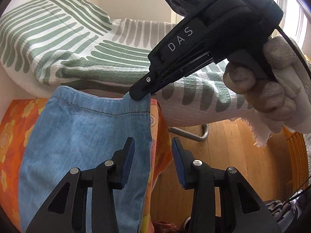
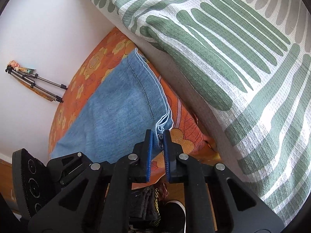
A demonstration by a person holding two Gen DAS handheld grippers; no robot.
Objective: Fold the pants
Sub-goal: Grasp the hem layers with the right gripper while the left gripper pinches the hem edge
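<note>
Light blue denim pants (image 1: pixel 83 145) lie on an orange flowered cloth (image 1: pixel 13 136); the stitched hem end is toward the striped blanket. My left gripper (image 1: pixel 152 165) is open, its left finger over the pants' right edge, holding nothing. My right gripper (image 1: pixel 139 95) enters from the upper right in the left wrist view, shut on the hem corner of the pants. In the right wrist view the right gripper (image 2: pixel 157 136) pinches the bunched hem corner of the pants (image 2: pixel 120 112) between its blue pads.
A white blanket with green stripes (image 1: pixel 81 54) lies bunched just beyond the pants and fills the right of the right wrist view (image 2: pixel 233 58). Wooden floor (image 1: pixel 223 155) and a metal leg (image 1: pixel 194 134) lie below right. A tripod (image 2: pixel 35 83) leans by the white wall.
</note>
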